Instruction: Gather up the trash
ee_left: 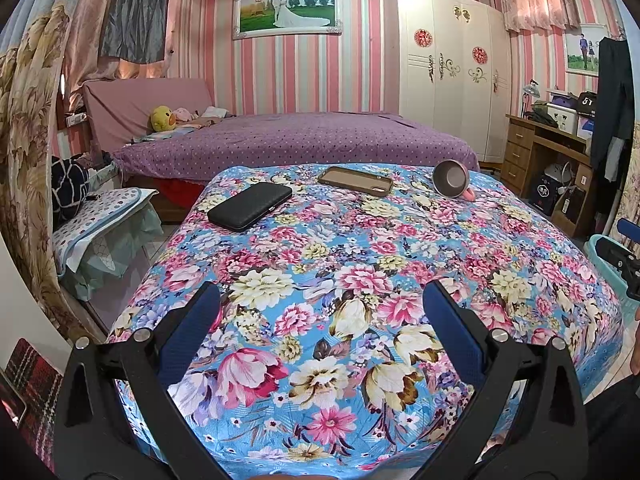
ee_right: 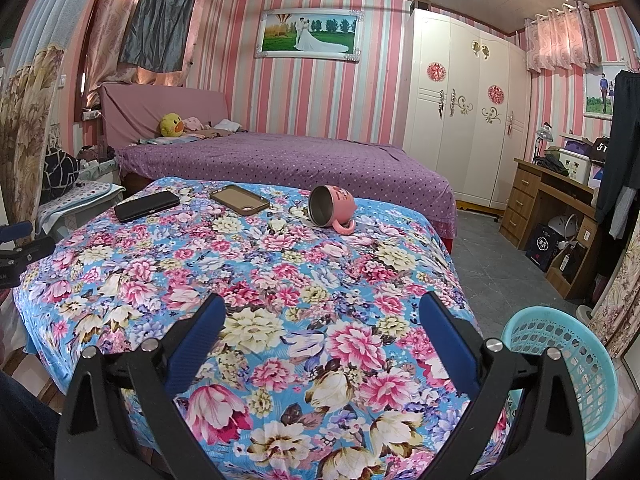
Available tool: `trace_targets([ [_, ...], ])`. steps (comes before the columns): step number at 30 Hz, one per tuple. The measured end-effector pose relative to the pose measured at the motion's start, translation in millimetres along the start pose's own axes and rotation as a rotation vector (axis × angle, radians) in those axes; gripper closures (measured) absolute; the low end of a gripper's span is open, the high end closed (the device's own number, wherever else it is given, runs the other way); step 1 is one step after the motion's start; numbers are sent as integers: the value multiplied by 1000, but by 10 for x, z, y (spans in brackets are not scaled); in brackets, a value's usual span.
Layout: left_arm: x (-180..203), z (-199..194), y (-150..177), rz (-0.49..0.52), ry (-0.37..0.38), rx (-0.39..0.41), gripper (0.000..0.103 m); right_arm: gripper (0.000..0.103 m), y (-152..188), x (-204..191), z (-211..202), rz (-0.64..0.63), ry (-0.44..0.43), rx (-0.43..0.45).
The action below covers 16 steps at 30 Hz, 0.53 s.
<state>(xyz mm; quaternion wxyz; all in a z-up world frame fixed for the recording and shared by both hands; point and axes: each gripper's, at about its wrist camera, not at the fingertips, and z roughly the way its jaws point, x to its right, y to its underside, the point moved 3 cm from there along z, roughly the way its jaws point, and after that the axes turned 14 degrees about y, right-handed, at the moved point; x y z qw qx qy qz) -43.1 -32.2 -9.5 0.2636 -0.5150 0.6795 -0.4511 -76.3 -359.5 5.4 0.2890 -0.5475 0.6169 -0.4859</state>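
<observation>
A table with a floral blue cloth (ee_left: 360,264) (ee_right: 248,280) fills both views. On its far side lie a black case (ee_left: 250,205) (ee_right: 146,206), a brown phone case (ee_left: 355,180) (ee_right: 239,199) and a pink mug on its side (ee_left: 452,179) (ee_right: 331,211). A light blue plastic basket (ee_right: 560,368) stands on the floor at the table's right; only its rim shows in the left wrist view (ee_left: 596,248). My left gripper (ee_left: 322,304) is open and empty over the near cloth. My right gripper (ee_right: 322,314) is open and empty too.
A purple bed (ee_left: 296,140) (ee_right: 280,160) stands behind the table. A white wardrobe (ee_right: 460,112) and wooden desk (ee_right: 552,208) are at the right. A small covered stand (ee_left: 100,224) sits left of the table. Grey tiled floor (ee_right: 492,264) lies between table and desk.
</observation>
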Motion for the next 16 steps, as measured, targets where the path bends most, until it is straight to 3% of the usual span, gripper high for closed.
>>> trace_targets([
  [16,21,-9,-2,-15,-5,-7,5,8,10,14,11,-1,-2,-1],
])
